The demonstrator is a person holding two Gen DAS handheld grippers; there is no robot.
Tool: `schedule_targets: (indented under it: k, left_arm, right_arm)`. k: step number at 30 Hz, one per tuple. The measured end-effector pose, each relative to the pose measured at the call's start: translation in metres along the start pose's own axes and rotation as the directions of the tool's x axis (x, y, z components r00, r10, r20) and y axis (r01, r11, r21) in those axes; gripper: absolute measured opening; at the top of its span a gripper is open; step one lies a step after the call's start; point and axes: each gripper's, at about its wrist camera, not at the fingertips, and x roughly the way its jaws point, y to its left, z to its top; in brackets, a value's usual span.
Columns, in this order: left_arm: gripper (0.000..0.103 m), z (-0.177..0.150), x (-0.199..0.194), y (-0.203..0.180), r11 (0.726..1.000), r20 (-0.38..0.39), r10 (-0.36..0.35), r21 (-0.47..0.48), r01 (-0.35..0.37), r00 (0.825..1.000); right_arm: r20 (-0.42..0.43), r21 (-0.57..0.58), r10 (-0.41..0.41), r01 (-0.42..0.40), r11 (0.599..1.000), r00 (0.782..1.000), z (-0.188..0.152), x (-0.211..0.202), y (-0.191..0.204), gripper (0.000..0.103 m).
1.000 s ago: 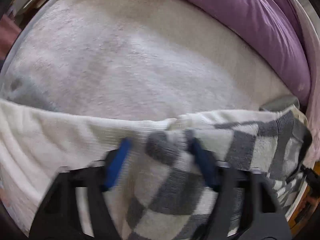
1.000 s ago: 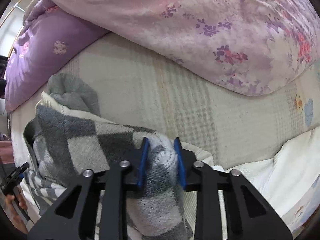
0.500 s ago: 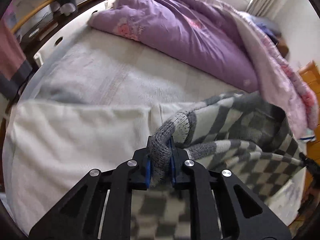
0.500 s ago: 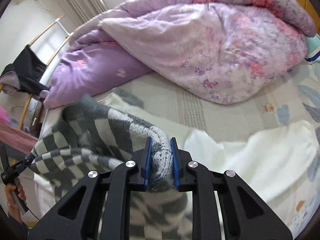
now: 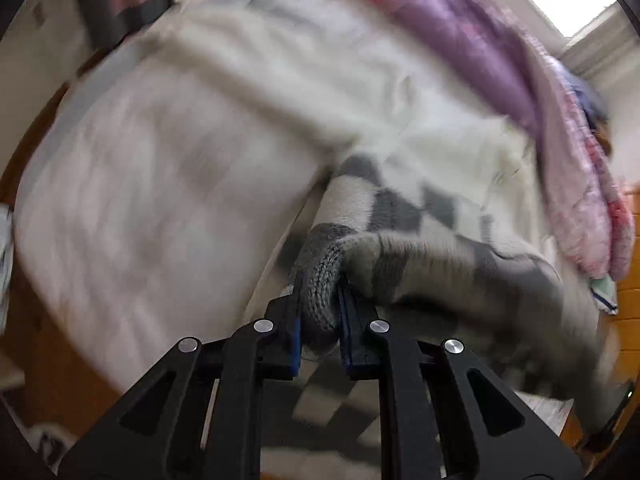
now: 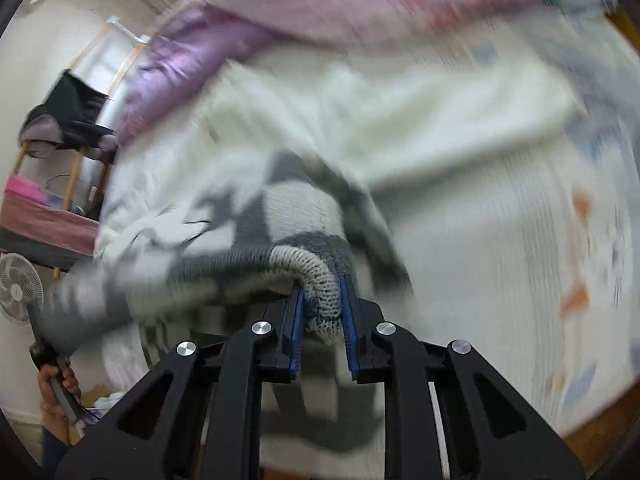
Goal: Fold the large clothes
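Observation:
A grey and white checkered knit garment (image 5: 404, 216) hangs lifted over the bed. My left gripper (image 5: 320, 304) is shut on its thick knit edge. My right gripper (image 6: 322, 304) is shut on another part of the same edge, and the checkered garment (image 6: 280, 208) stretches away to the left from it. The cloth drapes between the two grippers and below them. Both views are blurred by motion.
A white blanket (image 5: 168, 184) covers the bed (image 6: 500, 220). A purple and pink quilt (image 5: 500, 52) is bunched along the far side; it also shows in the right wrist view (image 6: 304, 4). A fan (image 6: 18, 288) and a rack with clothes (image 6: 68, 120) stand at the left.
Both grippers have lifted the checkered garment higher and pulled back from the bed. The views have swung and blurred. Both stay shut on the knit edge.

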Motion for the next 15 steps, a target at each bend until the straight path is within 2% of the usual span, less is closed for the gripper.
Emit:
schedule_targets:
  k: [2, 4, 6, 10, 12, 13, 14, 15]
  left_arm:
    - [0.014, -0.030, 0.018, 0.021, 0.998, -0.064, 0.049, -0.042, -0.052, 0.997]
    - [0.014, -0.058, 0.044, 0.045, 0.990, -0.154, 0.081, -0.101, -0.097, 0.985]
    - [0.014, -0.074, 0.052, 0.060, 0.983, -0.172, 0.093, -0.139, -0.118, 0.981]
    - [0.015, -0.086, 0.041, 0.073, 0.976, -0.139, -0.019, -0.218, -0.012, 0.990]
    - [0.032, -0.089, 0.034, 0.078, 0.969, -0.125, -0.063, -0.247, 0.031, 0.990]
    - [0.037, -0.090, 0.029, 0.082, 0.961, -0.109, -0.079, -0.273, 0.047, 0.991]
    - [0.041, -0.092, 0.025, 0.088, 0.953, -0.096, -0.095, -0.297, 0.062, 0.991]
    - [0.047, -0.095, 0.019, 0.093, 0.939, -0.077, -0.129, -0.331, 0.096, 0.989]
  right_arm:
    - [-0.067, 0.011, -0.045, 0.046, 0.999, 0.997, -0.026, 0.019, -0.018, 0.016]
    - [-0.128, 0.023, -0.075, 0.079, 0.997, 0.989, -0.046, 0.044, -0.033, 0.016]
    - [-0.157, 0.047, -0.071, 0.079, 0.996, 0.985, -0.057, 0.059, -0.041, 0.016]
    - [-0.145, 0.011, -0.101, 0.103, 0.995, 0.984, -0.058, 0.062, -0.030, 0.016]
    - [-0.146, 0.010, -0.101, 0.104, 0.995, 0.984, -0.059, 0.062, -0.028, 0.018]
    - [-0.159, 0.014, -0.112, 0.116, 0.993, 0.981, -0.063, 0.062, -0.029, 0.025]
    - [-0.179, 0.022, -0.131, 0.137, 0.990, 0.975, -0.066, 0.062, -0.030, 0.039]
    - [-0.182, 0.033, -0.142, 0.151, 0.988, 0.973, -0.070, 0.063, -0.036, 0.046]
